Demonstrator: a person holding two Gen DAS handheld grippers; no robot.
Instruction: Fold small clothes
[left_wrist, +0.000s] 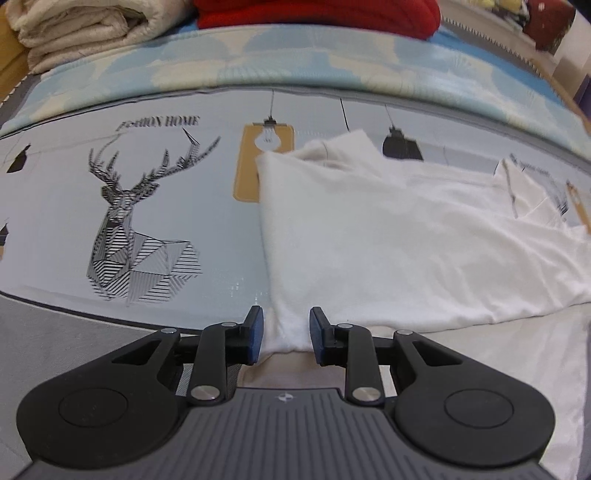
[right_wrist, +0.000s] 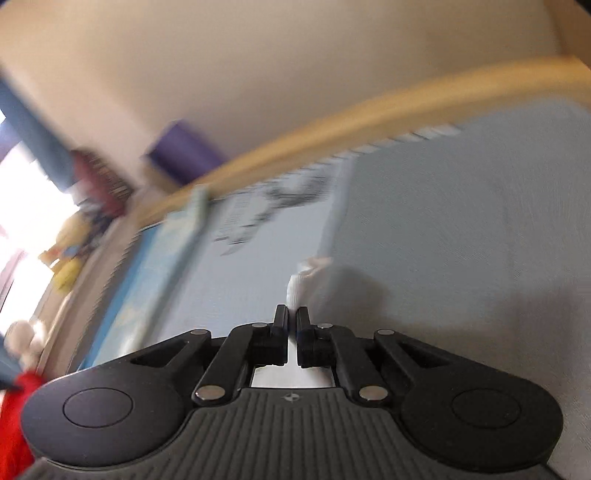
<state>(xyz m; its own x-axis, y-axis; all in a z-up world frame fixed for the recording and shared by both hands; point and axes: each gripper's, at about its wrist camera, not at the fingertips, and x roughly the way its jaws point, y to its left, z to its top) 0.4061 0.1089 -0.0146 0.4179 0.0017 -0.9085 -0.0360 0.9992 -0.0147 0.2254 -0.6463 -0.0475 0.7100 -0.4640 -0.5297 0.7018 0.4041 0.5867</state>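
A small white garment (left_wrist: 388, 236) lies spread on the printed bed sheet (left_wrist: 147, 206), reaching from the middle to the right in the left wrist view. My left gripper (left_wrist: 286, 332) is open, its blue-padded fingers on either side of the garment's near corner without pinching it. In the right wrist view my right gripper (right_wrist: 292, 321) is shut on a bit of white cloth (right_wrist: 301, 284) that sticks out past the fingertips, held above the sheet. That view is blurred.
A folded cream blanket (left_wrist: 81, 29) and a red bundle (left_wrist: 317, 14) sit at the far side of the bed. A wooden bed rail (right_wrist: 332, 129) and a wall show behind the right gripper. Toys (right_wrist: 70, 243) lie at the left.
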